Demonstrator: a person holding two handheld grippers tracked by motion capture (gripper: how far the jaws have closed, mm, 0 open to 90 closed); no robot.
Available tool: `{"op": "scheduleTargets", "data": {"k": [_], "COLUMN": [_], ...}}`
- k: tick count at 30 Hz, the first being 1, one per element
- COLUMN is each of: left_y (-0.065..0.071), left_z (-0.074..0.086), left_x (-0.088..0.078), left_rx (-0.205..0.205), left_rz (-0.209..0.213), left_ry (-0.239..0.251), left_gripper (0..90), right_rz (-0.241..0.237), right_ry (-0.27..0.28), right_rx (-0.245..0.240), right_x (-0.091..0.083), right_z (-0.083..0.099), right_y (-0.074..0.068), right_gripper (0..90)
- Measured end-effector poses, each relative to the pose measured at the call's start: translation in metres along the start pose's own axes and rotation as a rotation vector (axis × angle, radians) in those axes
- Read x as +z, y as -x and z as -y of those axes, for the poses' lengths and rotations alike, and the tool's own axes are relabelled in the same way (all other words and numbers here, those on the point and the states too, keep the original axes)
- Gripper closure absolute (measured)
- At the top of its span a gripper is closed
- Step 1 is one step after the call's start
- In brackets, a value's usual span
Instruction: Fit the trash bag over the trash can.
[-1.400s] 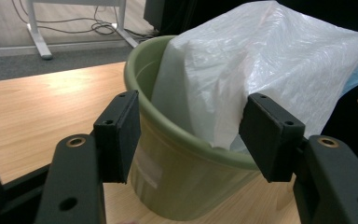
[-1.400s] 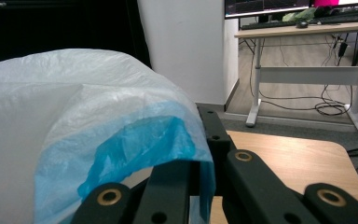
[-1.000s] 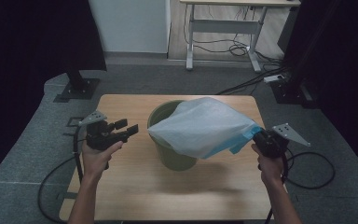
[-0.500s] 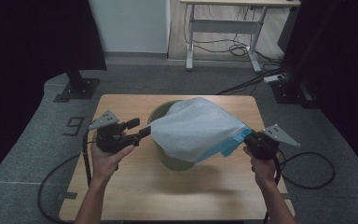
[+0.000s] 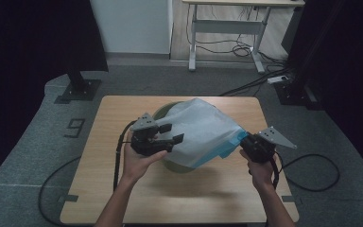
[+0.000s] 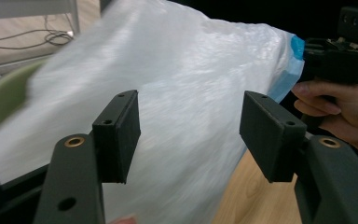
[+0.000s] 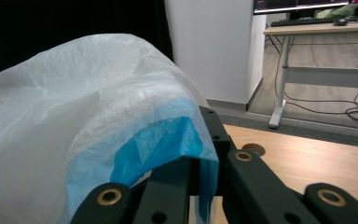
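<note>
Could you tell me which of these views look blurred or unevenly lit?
Left gripper view: the white bag and green bin are smeared, the jaws sharp. Right gripper view: crisp. High view: dim, the room dark at both sides, the table evenly lit.

left hand-held gripper [image 5: 166,134]: black, grey plate | right hand-held gripper [image 5: 244,141]: black, trailing cable

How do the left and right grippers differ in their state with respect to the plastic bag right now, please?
The right gripper is shut on the plastic bag at its blue edge; the left gripper is open, its fingers apart with the bag's near side ahead of them. Both are hand-held above the table.
</note>
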State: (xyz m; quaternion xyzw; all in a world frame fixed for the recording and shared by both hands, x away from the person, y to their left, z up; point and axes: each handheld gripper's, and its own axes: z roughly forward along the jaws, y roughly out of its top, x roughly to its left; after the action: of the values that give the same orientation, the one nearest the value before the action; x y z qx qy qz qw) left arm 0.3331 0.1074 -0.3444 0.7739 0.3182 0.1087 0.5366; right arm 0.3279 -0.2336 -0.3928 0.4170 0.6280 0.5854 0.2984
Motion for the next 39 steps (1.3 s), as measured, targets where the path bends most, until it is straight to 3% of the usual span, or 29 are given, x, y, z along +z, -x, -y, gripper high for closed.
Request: {"op": "scheduleTargets", "data": {"k": [5,10,21,24,28,34,39], "left_y": [0.011,0.017,0.022,0.022,0.022,0.02,0.017], "left_z": [-0.001,0.002,0.007,0.008,0.009,0.008,0.006], "left_x": [0.017,0.03,0.045,0.046,0.046,0.046,0.043], "left_rx": [0.031,0.034,0.047,0.051,0.064,0.061,0.059], "left_rz": [0.021,0.049,0.035,0.022,0.029,0.055,0.076], "left_ry": [-0.03,-0.052,-0.084,-0.084,-0.072,-0.059,-0.031], "left_gripper": [35.6,32.3,31.7,37.6,54.3,76.7,88.8], "right_rz": [-0.026,-0.051,-0.076,-0.078,-0.08,-0.088,-0.107], "right_ry": [-0.009,-0.006,-0.009,-0.012,-0.016,-0.02,-0.038], "right_rx": [-0.005,-0.004,-0.008,-0.009,-0.014,-0.018,-0.026], "right_x": [0.002,0.005,0.011,0.011,0.012,0.012,0.01], "right_z": [0.004,0.006,0.005,0.004,0.003,0.003,0.006], "right_y": [-0.008,-0.016,-0.026,-0.027,-0.027,-0.026,-0.023], "right_gripper": [88.1,88.2,88.1,88.1,88.1,88.0,82.8]}}
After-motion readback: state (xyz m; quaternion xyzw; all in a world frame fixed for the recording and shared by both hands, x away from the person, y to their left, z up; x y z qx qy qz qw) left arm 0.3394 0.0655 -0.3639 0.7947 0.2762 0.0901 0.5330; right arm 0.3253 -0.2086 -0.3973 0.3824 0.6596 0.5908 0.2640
